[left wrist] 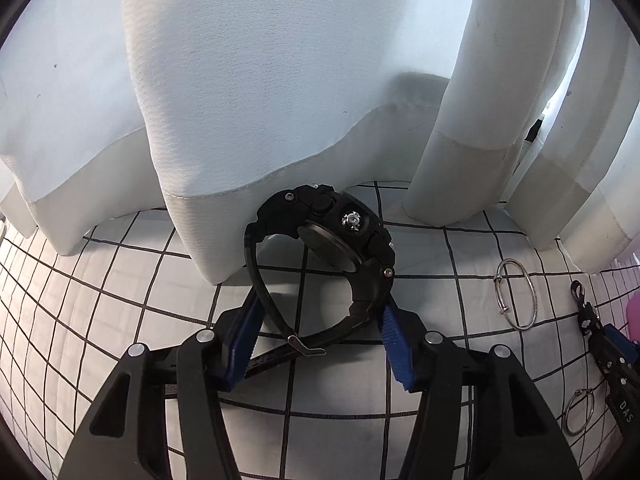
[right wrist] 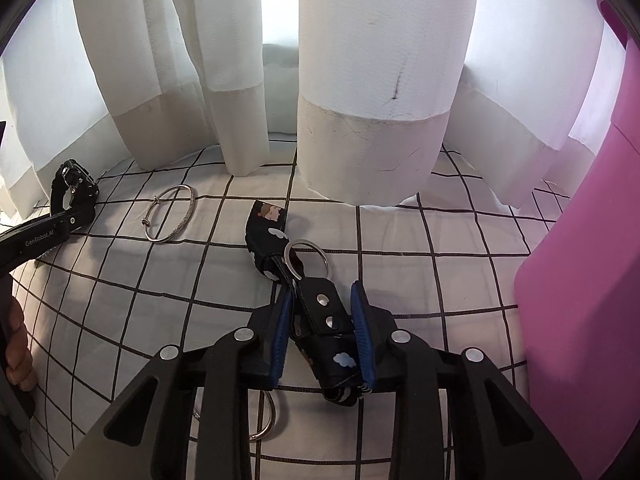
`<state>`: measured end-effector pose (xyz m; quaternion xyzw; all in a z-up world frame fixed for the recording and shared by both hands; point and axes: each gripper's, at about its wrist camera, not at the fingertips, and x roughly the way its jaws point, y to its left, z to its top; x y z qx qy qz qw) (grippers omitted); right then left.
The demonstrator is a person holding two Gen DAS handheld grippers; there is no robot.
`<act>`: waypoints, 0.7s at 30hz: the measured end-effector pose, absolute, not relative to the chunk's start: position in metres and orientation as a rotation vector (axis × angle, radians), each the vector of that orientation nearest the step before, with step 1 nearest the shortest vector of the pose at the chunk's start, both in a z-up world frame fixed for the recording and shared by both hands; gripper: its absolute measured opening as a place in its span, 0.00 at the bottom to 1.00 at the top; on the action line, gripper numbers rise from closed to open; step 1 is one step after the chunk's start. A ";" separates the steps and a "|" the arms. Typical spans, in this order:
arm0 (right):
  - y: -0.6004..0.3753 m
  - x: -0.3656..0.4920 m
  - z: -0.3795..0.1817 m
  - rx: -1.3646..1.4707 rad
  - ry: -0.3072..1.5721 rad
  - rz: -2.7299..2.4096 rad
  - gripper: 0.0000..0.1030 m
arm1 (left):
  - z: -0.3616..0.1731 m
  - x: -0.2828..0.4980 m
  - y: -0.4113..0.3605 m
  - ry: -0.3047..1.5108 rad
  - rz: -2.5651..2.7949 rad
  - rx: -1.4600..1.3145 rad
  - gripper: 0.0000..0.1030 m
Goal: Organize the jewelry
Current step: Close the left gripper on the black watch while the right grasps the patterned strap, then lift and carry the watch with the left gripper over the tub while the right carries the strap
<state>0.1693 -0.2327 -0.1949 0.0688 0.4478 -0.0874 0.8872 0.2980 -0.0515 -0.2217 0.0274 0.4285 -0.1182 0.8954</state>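
Note:
A chunky black wristwatch (left wrist: 344, 236) stands on edge on the grid-patterned sheet (left wrist: 120, 280). My left gripper (left wrist: 320, 304) has its blue pads pressed on the strap from both sides. In the right wrist view that watch (right wrist: 74, 184) shows at far left. My right gripper (right wrist: 321, 290) is shut on a dark cloud-print key strap (right wrist: 320, 308) with snap studs and a silver key ring (right wrist: 306, 245). A silver bangle (right wrist: 191, 211) lies flat between the two grippers, and the left wrist view shows this bangle (left wrist: 520, 327) on its right side.
White curtains (left wrist: 260, 80) hang down onto the sheet just behind the watch and strap. A tall pink box (right wrist: 580, 280) stands close on the right. Another metal ring (right wrist: 272, 416) lies under my right gripper. A hand (right wrist: 16, 340) shows at the left edge.

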 end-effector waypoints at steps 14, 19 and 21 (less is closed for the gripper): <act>-0.234 0.140 -0.180 0.254 0.892 -0.126 0.26 | -0.216 0.273 -0.034 0.896 -0.302 0.047 0.52; -0.229 0.145 -0.171 0.248 0.880 -0.109 0.26 | -0.209 0.255 -0.020 0.894 -0.323 0.054 0.52; -0.224 0.146 -0.167 0.247 0.875 -0.100 0.26 | -0.205 0.254 -0.020 0.895 -0.329 0.058 0.52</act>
